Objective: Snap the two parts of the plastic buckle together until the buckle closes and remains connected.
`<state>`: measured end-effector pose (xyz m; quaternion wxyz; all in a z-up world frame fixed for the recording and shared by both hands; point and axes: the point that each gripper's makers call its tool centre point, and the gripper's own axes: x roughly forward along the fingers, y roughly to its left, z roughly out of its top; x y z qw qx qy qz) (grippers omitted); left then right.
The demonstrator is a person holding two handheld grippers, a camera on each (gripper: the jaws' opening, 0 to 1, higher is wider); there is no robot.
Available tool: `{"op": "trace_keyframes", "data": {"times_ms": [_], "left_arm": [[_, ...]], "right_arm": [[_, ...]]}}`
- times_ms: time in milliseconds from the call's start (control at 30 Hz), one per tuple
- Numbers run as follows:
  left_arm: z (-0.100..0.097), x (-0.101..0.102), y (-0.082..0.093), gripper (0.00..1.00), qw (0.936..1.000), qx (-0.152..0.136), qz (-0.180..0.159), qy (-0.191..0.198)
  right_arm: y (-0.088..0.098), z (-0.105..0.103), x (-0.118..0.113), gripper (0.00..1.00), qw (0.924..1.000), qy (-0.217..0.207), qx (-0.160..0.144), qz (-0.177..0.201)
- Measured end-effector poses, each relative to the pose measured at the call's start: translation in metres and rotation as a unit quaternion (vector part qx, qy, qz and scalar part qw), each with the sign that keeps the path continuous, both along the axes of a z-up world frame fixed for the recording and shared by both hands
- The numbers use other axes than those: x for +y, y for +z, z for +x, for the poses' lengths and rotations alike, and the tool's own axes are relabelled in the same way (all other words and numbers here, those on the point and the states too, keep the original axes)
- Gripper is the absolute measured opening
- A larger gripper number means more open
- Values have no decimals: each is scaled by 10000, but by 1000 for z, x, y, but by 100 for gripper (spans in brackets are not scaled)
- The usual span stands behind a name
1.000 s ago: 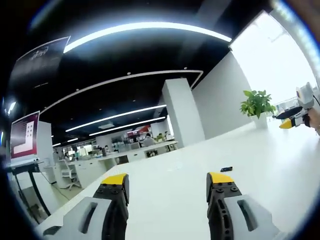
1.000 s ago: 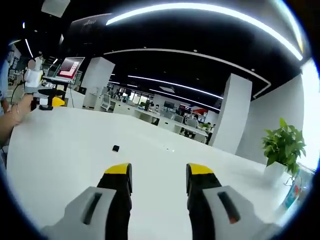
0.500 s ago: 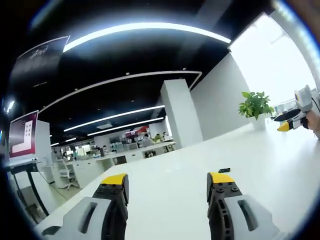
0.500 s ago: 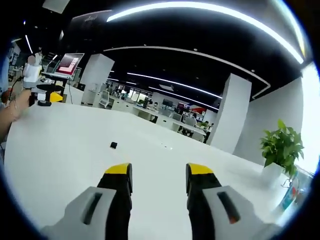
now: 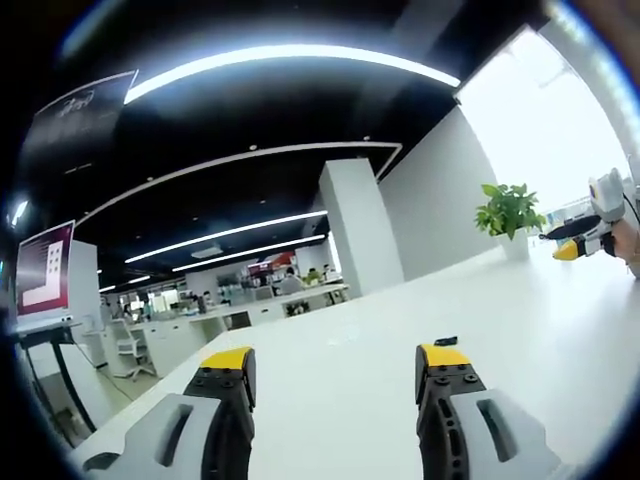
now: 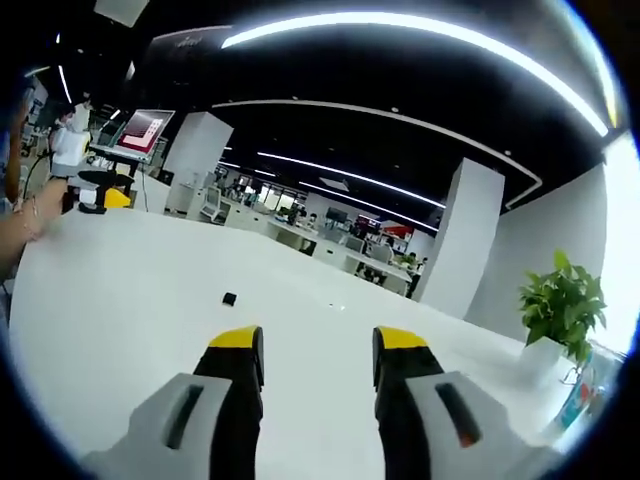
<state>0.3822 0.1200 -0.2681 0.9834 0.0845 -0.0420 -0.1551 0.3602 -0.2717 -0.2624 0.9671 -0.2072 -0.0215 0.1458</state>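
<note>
A small black buckle piece [image 6: 230, 298] lies on the white table [image 6: 120, 300] well ahead of my right gripper [image 6: 315, 358], which is open and holds nothing. In the left gripper view the same kind of black piece [image 5: 446, 342] peeks just above the right jaw of my left gripper [image 5: 335, 368], also open and holding nothing. The right gripper [image 5: 580, 243] shows at the far right of the left gripper view. The left gripper [image 6: 95, 200] shows at the far left of the right gripper view, held by a hand [image 6: 25, 225]. I cannot tell whether the black piece is one part or both.
A potted plant [image 5: 510, 215] stands at the table's far edge, seen also as a plant [image 6: 565, 305] on the right. A monitor on a stand [image 5: 42, 280] is at the left. White pillars and office desks fill the background beyond the table.
Both views have shifted slightly as the cameras moved. The black piece sits a little closer to the left gripper's right jaw tip. Both grippers stay open.
</note>
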Motion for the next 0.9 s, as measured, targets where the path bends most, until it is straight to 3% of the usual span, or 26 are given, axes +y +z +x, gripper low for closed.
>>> {"op": "trace_keyframes", "data": {"times_ms": [600, 900], "left_arm": [[-1, -2, 3, 66, 9999, -44, -118, -77], [0, -3, 2, 67, 9999, -30, -100, -97]], "right_arm": [[6, 3, -17, 43, 9995, -270, -118, 143], [2, 4, -14, 43, 9997, -241, -52, 60]]}}
